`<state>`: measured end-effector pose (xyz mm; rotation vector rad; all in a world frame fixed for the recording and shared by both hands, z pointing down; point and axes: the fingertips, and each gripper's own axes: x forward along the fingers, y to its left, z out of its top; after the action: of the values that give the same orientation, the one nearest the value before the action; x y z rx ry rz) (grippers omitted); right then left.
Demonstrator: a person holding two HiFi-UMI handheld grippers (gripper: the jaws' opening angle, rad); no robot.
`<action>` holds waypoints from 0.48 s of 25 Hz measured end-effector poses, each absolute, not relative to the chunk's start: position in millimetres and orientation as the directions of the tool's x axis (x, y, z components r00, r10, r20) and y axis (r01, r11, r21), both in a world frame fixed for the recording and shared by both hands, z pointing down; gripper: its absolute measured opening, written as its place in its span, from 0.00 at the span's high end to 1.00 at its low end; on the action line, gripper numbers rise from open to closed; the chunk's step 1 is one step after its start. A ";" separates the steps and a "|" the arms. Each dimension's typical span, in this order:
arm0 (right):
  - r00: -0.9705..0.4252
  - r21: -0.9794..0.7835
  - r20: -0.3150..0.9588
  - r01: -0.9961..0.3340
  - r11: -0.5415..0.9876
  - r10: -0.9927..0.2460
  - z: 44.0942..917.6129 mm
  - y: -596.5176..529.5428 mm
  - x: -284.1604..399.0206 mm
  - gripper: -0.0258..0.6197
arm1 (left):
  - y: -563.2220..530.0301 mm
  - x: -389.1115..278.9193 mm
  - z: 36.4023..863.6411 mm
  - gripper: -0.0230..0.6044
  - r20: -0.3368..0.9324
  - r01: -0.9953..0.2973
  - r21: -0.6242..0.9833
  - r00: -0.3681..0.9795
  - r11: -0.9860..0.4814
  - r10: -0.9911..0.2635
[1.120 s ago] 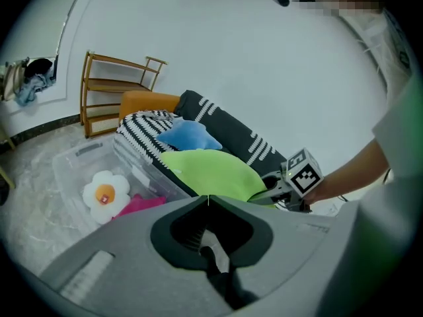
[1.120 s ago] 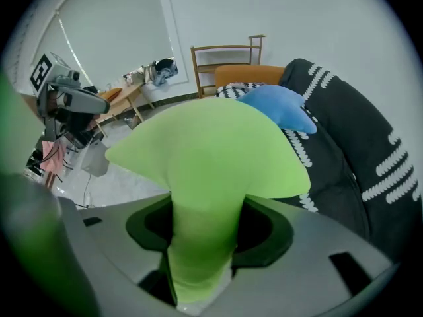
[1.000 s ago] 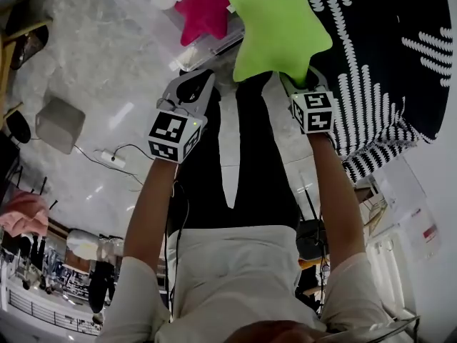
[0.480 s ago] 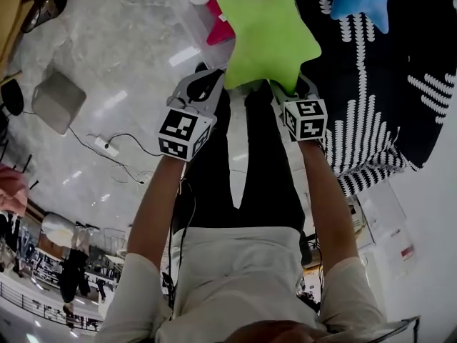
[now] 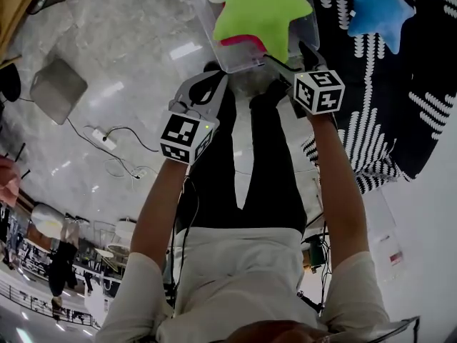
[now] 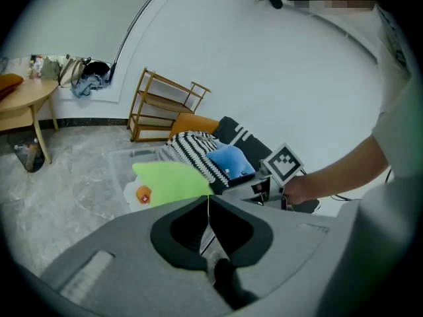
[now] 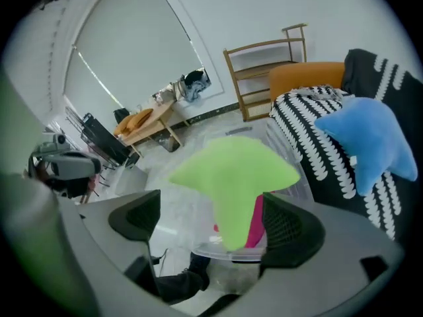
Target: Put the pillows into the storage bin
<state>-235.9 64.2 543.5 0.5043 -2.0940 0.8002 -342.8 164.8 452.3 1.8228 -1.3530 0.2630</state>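
A lime-green star pillow [image 5: 260, 9] sits over the clear storage bin [image 5: 235, 63], on top of a pink pillow [image 5: 246, 43]. My right gripper [image 5: 285, 54] is at the bin's near rim. Its jaws have just been opening and now stand wide. In the right gripper view the green pillow [image 7: 234, 177] has one arm hanging between the pads, which do not press it. My left gripper [image 5: 211, 84] is shut beside the bin, nothing visibly gripped [image 6: 208, 207]. A blue star pillow [image 5: 378, 9] lies on the black-and-white striped sofa cover [image 5: 421, 84].
A white flower pillow [image 6: 142, 193] lies in the bin. A grey box [image 5: 57, 88] and a power strip with cable [image 5: 100, 136] are on the marble floor at left. A wooden shelf [image 6: 165, 104], a round table [image 6: 23, 101] and an orange cushion [image 7: 307, 78] stand beyond.
Both grippers have moved toward the bin, carrying the green pillow over it. The right jaws, which were shut on the pillow's lower arm, have spread open.
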 end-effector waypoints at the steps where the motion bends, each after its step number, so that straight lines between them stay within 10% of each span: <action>1: -0.575 -0.355 0.815 -0.585 0.729 -0.065 545.6 65.0 -238.1 0.24 | 163.1 -344.9 453.0 0.94 0.595 -0.866 0.494 0.398 -0.073 -0.699; 12: -0.514 -0.270 0.853 -0.578 0.770 -0.086 547.7 78.7 -228.0 0.24 | 155.3 -347.0 458.0 0.93 0.581 -0.849 0.521 0.426 -0.084 -0.694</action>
<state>-228.0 78.7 547.7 0.4963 -2.0424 0.6751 -347.0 155.3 458.0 1.8288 -1.3217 0.2298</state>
